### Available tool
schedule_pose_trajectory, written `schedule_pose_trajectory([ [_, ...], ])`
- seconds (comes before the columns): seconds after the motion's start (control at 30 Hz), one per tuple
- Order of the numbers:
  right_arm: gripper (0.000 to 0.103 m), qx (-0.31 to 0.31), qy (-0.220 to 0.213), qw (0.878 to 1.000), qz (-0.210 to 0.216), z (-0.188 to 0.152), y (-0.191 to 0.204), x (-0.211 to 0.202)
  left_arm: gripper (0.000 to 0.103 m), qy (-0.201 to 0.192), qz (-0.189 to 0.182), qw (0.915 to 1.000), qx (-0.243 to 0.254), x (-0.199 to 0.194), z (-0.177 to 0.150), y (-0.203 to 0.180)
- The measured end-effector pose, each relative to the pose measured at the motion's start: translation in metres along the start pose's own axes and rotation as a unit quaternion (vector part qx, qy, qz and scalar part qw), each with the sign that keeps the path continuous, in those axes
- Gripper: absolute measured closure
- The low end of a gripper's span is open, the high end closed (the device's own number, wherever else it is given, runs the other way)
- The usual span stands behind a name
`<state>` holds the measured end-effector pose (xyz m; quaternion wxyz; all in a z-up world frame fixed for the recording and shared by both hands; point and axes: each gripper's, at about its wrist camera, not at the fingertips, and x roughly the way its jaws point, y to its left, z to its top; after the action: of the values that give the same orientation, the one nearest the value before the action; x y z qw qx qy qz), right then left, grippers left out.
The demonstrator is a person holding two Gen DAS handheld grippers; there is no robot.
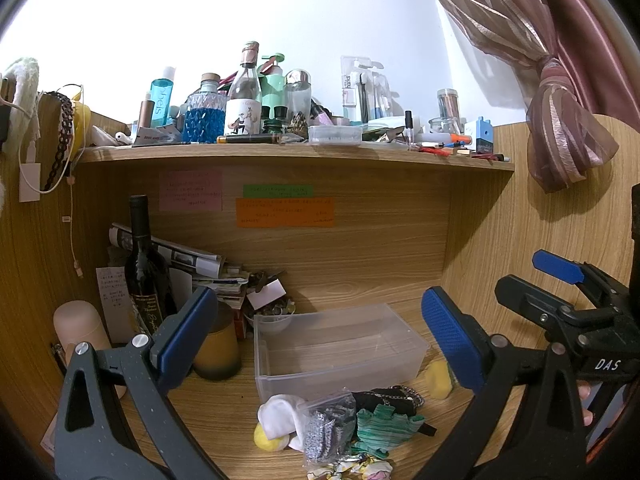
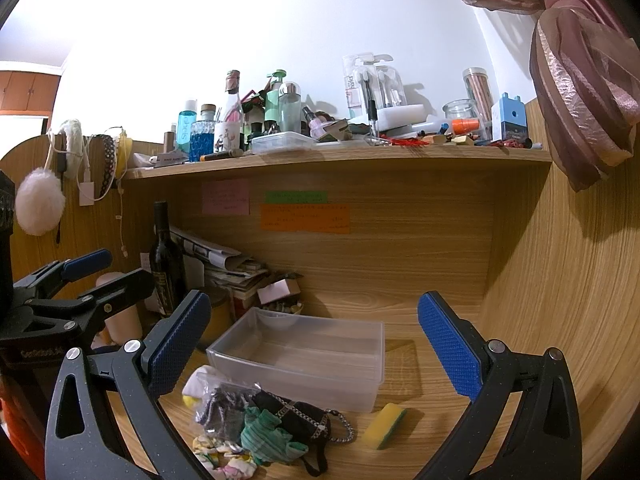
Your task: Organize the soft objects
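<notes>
A clear plastic bin (image 1: 340, 350) (image 2: 298, 356) stands empty on the wooden desk. In front of it lies a heap of soft things: a white sock (image 1: 278, 416), a bagged grey cloth (image 1: 326, 428) (image 2: 222, 402), a green striped cloth (image 1: 380, 424) (image 2: 266, 434), a black pouch with a chain (image 1: 394, 398) (image 2: 304, 420) and a floral cloth (image 2: 224, 456). A yellow-green sponge (image 2: 386, 424) (image 1: 438, 378) lies to the right of the heap. My left gripper (image 1: 316, 344) is open and empty above the heap. My right gripper (image 2: 316, 348) is open and empty, to the right of the left one.
A dark wine bottle (image 1: 144, 264), papers, a tan cup (image 1: 218, 352) and a pink cylinder (image 1: 82, 330) crowd the desk's left back corner. A cluttered shelf (image 1: 296, 152) runs above. A curtain (image 1: 560, 80) hangs at the right.
</notes>
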<state>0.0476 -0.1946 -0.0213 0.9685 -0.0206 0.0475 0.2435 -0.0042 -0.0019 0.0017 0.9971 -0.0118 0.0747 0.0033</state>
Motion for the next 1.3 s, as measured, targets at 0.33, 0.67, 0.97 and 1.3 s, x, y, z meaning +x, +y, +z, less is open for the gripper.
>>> schedule_pose_trajectory([
  [0.33, 0.000, 0.000, -0.002, 1.000, 0.000, 0.001, 0.001, -0.001, 0.000, 0.000, 0.000, 1.0000, 0.001, 0.000, 0.000, -0.001],
  [0.67, 0.000, 0.008, 0.000, 1.000, 0.003, 0.003, 0.000, 0.000, 0.000, 0.002, 0.001, 1.0000, -0.001, -0.001, 0.000, -0.001],
  [0.97, 0.000, 0.022, 0.010, 1.000, 0.000, -0.002, -0.007, 0.011, 0.000, 0.030, -0.010, 0.9995, -0.008, 0.014, -0.005, 0.006],
  [1.3, 0.011, 0.028, 0.054, 0.997, -0.056, -0.028, -0.031, 0.032, 0.015, 0.096, 0.010, 0.9948, -0.030, 0.052, -0.031, 0.040],
])
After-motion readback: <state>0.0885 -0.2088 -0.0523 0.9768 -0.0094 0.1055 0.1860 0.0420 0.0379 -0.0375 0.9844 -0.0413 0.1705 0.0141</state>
